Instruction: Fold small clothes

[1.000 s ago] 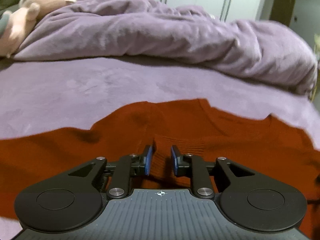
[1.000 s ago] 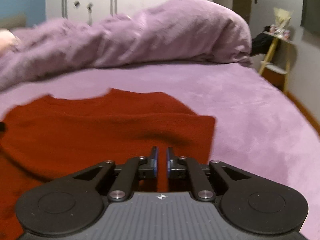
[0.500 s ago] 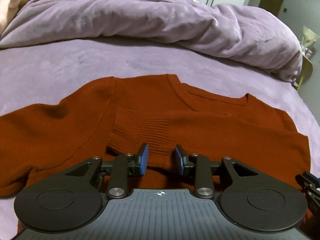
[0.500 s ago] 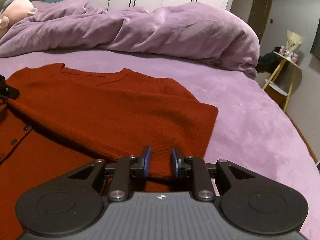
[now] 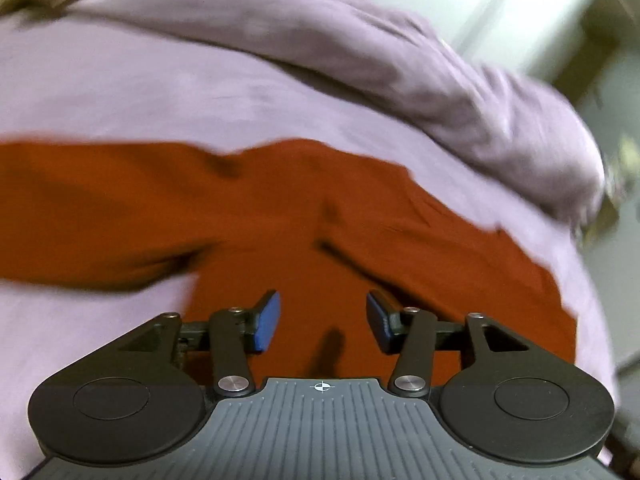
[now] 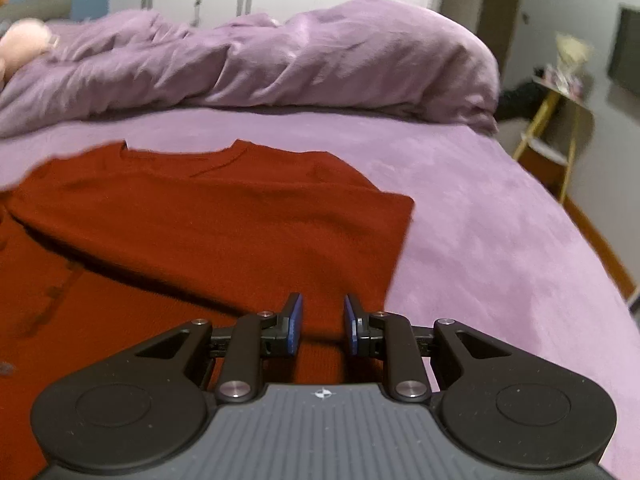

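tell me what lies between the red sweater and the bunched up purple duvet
Only bare purple bed cover: in the right wrist view a clear strip separates the red sweater from the bunched duvet.

The sweater [image 6: 208, 224] lies flat on the bed [image 6: 480, 208], with one sleeve [image 5: 92, 208] stretched out to the left and the right side folded over the middle. Behind the sweater, a bunched-up blanket [image 6: 280, 56] lies across the far end of the bed, and a small side table [image 6: 560, 120] stands off to the right of the bed. The left tongs [image 5: 323, 322] and the right tongs [image 6: 322, 325] are both above the near edge of the sweater, with a gap between their tips.
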`<action>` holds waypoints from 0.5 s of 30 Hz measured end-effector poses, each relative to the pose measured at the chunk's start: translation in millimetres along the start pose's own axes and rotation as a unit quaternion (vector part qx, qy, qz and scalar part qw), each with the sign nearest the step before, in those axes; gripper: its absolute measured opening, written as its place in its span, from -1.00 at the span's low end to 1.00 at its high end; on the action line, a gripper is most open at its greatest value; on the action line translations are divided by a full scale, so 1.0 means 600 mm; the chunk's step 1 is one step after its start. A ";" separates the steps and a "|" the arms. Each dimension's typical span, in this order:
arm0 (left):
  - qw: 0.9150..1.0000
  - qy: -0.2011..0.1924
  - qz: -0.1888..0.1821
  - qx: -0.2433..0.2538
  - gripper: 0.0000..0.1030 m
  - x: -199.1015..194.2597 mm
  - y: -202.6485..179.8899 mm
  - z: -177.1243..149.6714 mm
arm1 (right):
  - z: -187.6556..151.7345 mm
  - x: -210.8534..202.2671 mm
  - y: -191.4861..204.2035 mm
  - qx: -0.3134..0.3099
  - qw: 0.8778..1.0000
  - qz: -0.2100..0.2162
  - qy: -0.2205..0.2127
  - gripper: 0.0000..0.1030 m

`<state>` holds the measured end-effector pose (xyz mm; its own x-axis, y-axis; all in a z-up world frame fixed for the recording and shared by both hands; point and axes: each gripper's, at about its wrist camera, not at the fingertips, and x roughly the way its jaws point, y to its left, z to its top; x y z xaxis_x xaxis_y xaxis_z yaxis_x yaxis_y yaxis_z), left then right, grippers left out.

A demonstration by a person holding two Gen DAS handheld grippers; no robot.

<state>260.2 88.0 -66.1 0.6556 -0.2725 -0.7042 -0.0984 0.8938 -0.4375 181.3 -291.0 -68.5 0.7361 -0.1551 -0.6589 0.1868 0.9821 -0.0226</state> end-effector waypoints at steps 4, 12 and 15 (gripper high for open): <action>0.992 -0.029 0.033 -0.117 0.09 -0.065 0.126 -0.014 | -0.031 -0.054 -0.010 0.107 0.990 0.090 0.015 -0.40; 0.924 -0.120 0.021 -0.361 -0.32 -0.131 0.369 -0.012 | -0.045 -0.095 0.025 0.130 0.984 0.120 0.021 -0.38; 0.892 -0.140 -0.015 -0.429 -0.61 -0.121 0.433 -0.010 | -0.040 -0.096 0.046 0.119 0.985 0.121 0.027 -0.35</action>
<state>182.8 337.6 -132.1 0.8174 -0.0844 -0.5699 -0.5356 0.2529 -0.8057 128.7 -252.5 -49.0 0.7429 0.0933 -0.6629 0.1614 0.9361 0.3127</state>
